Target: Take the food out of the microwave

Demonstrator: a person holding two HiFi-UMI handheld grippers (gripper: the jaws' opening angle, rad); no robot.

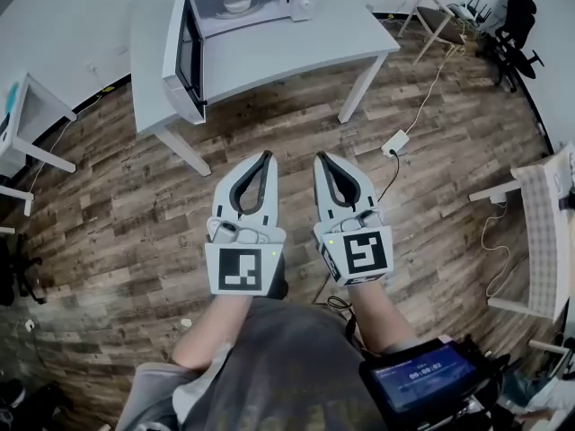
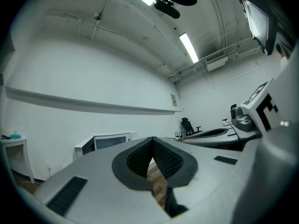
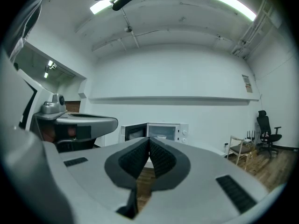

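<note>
The white microwave (image 1: pixel 235 12) stands on a white table (image 1: pixel 296 50) ahead, its door (image 1: pixel 188 57) swung open to the left. Inside it sits a pale dish of food (image 1: pixel 237 3). My left gripper (image 1: pixel 266 158) and right gripper (image 1: pixel 321 158) are held side by side over the wooden floor, well short of the table, both shut with nothing between their fingers. In the right gripper view the open microwave (image 3: pixel 156 130) shows just above the closed tips (image 3: pixel 149 139), the dish (image 3: pixel 161 136) faint inside. The left gripper view has the microwave (image 2: pixel 105 143) left of its closed tips (image 2: pixel 152 140).
A power adapter (image 1: pixel 395 142) and its cable lie on the floor right of the table. A wooden chair (image 1: pixel 437 16) and office chairs (image 1: pixel 514 30) stand at the back right. A white desk (image 1: pixel 27 124) is at the left, another table (image 1: pixel 544 232) at the right.
</note>
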